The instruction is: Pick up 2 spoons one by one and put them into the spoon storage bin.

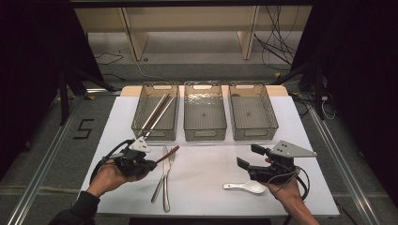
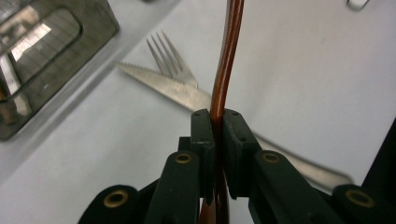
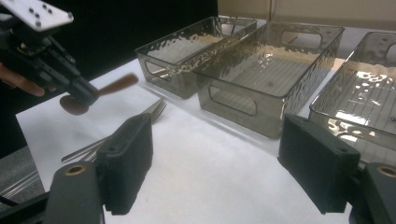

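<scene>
My left gripper [image 1: 151, 165] is shut on a brown wooden spoon [image 1: 169, 153], holding it off the white table [image 1: 206, 173] at the left. In the left gripper view the two jaws clamp the brown handle [image 2: 224, 70], which runs up and away from the gripper [image 2: 217, 122]. The right gripper view shows that spoon [image 3: 116, 85] in the air, its bowl below the left gripper's jaws. My right gripper [image 1: 248, 157] is at the right, open with nothing between its jaws [image 3: 215, 163]. A white ceramic spoon [image 1: 246, 187] lies just beside it.
A steel fork [image 2: 170, 56] and a knife [image 2: 163, 86] lie crossed on the table [image 1: 164, 180] beneath the held spoon. Three clear bins stand in a row at the back: the left bin [image 1: 141, 110] holds chopsticks [image 1: 158, 112], then the middle bin [image 1: 204, 132] and the right bin [image 1: 272, 117].
</scene>
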Motion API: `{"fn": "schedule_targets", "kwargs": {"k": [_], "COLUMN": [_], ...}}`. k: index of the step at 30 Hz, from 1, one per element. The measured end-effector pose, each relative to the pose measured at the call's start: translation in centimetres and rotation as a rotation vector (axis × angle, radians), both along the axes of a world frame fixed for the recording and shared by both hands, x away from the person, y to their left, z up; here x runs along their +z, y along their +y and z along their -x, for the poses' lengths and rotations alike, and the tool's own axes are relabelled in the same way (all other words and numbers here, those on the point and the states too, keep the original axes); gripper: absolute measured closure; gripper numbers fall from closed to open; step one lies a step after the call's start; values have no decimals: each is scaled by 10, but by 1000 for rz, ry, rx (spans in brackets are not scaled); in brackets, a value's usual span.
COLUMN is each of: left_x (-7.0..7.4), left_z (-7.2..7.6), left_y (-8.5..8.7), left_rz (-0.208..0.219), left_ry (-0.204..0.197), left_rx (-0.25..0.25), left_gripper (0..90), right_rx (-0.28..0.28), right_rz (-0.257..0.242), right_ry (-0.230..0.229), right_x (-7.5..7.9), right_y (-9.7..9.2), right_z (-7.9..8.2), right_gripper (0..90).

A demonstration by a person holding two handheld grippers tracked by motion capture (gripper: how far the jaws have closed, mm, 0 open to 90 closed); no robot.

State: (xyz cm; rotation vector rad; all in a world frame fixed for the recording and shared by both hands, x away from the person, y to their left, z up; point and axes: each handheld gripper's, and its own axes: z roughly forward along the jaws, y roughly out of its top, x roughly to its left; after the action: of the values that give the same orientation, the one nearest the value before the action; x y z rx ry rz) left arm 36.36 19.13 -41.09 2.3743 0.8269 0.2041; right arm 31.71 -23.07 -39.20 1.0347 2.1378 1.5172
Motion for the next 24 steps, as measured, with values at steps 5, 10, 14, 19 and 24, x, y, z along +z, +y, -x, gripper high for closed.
{"fn": "schedule_targets", "kwargs": {"k": [5,10,14,19,24], "left_x": [9,17,21,25,35], "left_z": [-7,-18,-29,-40,-55], "left_y": [-5,-14,-22,-33,-43], "left_rz": [57,105,119,141,198], "left_ry": [-3,-1,-4,-19,-28], "left_rx": [32,46,55,68,74], "left_gripper": [833,833,833,833,833], "right_rx": [-3,-3,-3,-4,-2], "right_rz": [0,0,0,-1,-2], "right_ry": [3,3,5,4,4], "right_x": [0,0,0,-1,-1], "right_y": [-1,-1,-1,-1,-1], "right_z": [0,0,0,0,0], "right_gripper": [269,269,269,269,269]}}
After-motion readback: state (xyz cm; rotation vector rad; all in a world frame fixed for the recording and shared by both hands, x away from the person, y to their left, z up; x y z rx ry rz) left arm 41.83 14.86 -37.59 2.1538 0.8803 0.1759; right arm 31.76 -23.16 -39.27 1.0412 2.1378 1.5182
